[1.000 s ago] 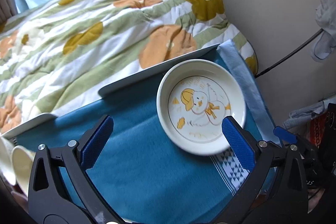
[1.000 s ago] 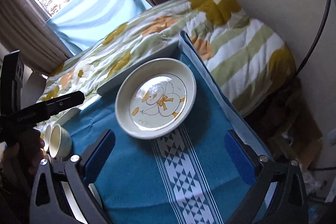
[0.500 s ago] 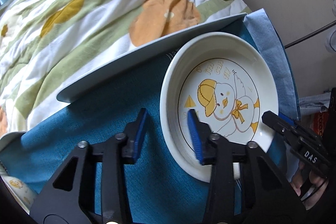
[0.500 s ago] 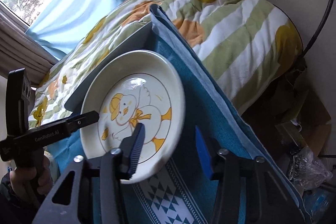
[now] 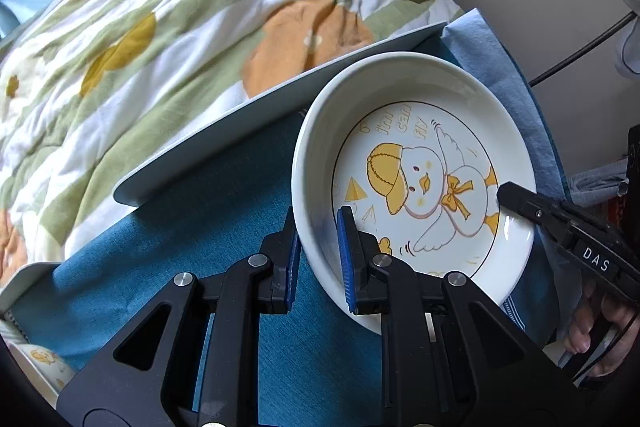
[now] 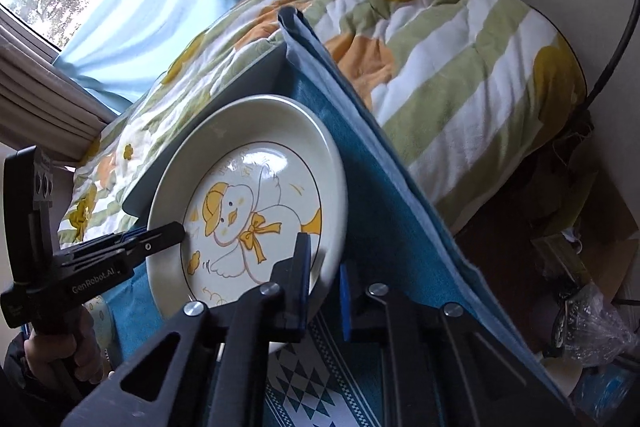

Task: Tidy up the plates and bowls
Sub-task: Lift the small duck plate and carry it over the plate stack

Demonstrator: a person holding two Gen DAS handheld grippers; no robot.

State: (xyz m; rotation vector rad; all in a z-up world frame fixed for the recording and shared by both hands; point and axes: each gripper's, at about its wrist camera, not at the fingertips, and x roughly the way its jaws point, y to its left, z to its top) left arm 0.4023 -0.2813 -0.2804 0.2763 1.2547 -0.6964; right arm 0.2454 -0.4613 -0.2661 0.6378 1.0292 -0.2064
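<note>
Both claws have dropped and squeezed in since a second ago, when each stood spread wide above the plate; now each pinches the plate's rim.

Left wrist view: the left claw [image 5: 318,259] has its blue ribbed pads astride the plate's [image 5: 416,187] rim at about 8 o'clock on the plate, one pad outside the wall, the other inside the well, and the jaws are closing on that rim. Glossy cream ceramic, round and shallow, the plate bears a duck in a yellow cap and bow. It lies on a blue cloth [image 5: 224,219] of fine weave, over a pale tray [image 5: 256,115] with a rounded edge. At 3 o'clock the right claw [image 5: 516,201] reaches in over the far rim, held by a hand [image 5: 600,339]. Beyond, at 11 o'clock, a puffy quilt [image 5: 168,35] in green stripes and orange blobs. A small cup [image 5: 44,367] with the same duck peeks in at 8 o'clock.

Right wrist view: the right claw [image 6: 324,283] grips the plate's [image 6: 248,203] rim at about 5 o'clock on the plate, one pad above, one below. The left claw [image 6: 168,233] nips the rim at 9 o'clock. A white diamond band [image 6: 312,383] runs through the cloth [image 6: 384,211] at 6 o'clock.
</note>
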